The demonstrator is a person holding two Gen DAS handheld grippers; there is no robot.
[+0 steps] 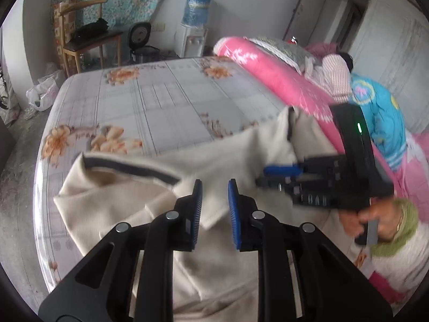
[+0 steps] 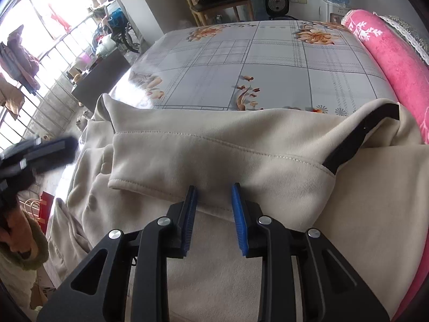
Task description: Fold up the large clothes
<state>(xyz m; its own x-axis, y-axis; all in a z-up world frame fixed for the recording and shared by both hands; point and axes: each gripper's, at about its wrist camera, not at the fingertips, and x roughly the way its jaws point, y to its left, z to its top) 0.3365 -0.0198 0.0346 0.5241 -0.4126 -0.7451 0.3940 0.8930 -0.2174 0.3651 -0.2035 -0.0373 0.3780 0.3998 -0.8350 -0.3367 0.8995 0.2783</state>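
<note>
Where floral table [image 1: 150, 102] bears cream garment [image 2: 214, 145], pink sofa [image 1: 268, 72] adjoins.

Bright daylight comes in from the window [image 2: 40, 35], which looks washed out white, and makes a shiny glare on the bed sheet [image 2: 139, 91]. The right claw [image 1: 270, 175] looks blurry, and both pictures bend round with dark corners.

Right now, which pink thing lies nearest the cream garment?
The rolled pink quilt along the bed's edge; the cream garment touches it. The paler pink clothes lie beyond, apart.
</note>
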